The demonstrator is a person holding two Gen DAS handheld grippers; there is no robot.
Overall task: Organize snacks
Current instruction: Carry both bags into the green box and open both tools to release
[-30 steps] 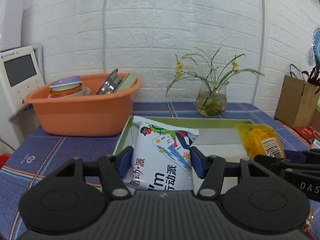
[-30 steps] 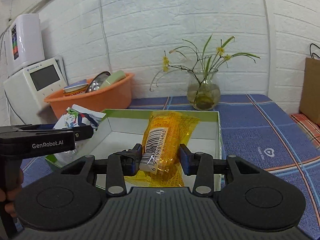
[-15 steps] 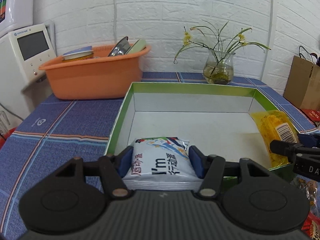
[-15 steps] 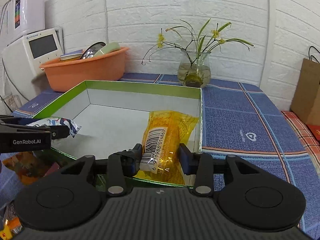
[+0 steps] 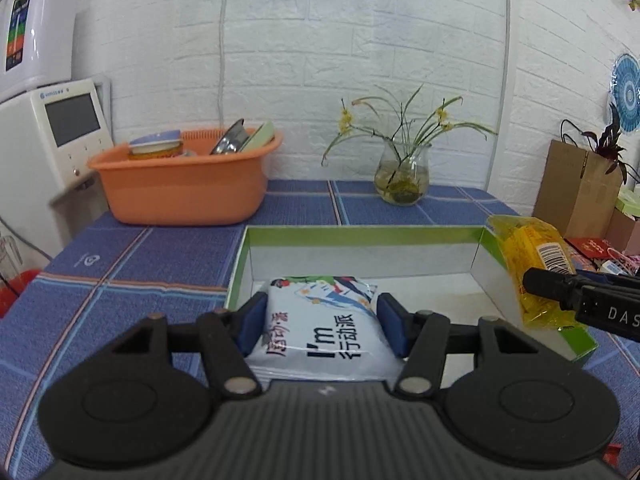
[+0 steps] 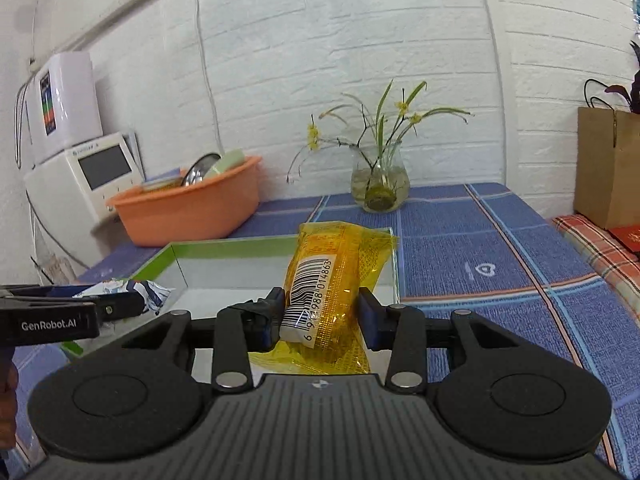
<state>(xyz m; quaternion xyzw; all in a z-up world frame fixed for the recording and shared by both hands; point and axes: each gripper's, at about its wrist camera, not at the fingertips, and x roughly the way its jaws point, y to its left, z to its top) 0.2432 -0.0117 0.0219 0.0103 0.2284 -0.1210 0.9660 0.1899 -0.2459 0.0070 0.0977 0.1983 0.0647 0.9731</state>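
The green-rimmed, white-lined shallow cardboard box (image 5: 360,236) fills the middle of both views, open and bare inside, and both snacks hang at its near edge. In the left wrist view the left gripper (image 5: 322,322) is part closed, its blue pads pressed on the two sides of the white pillow-shaped snack bag with black lettering (image 5: 320,324), held low in the centre of the frame over the box's near left corner. In the right wrist view the right gripper (image 6: 320,316) is likewise part closed on the yellow crinkly transparent snack packet with a barcode label (image 6: 328,280), held upright at centre frame over the box's near right corner. Both packs look light, soft and slick-filmed, likely to crush or slide if squeezed by the tips, so a hold across the full middle, as now, seems the safest, with a gentle release low in the box. The box sits on a blue checked tablecloth (image 6: 480,240); toward the upper left stands an orange plastic basin of dishes (image 5: 180,184), at upper centre a glass vase of yellow flowers (image 5: 402,176), all against a white brick wall (image 5: 320,40).
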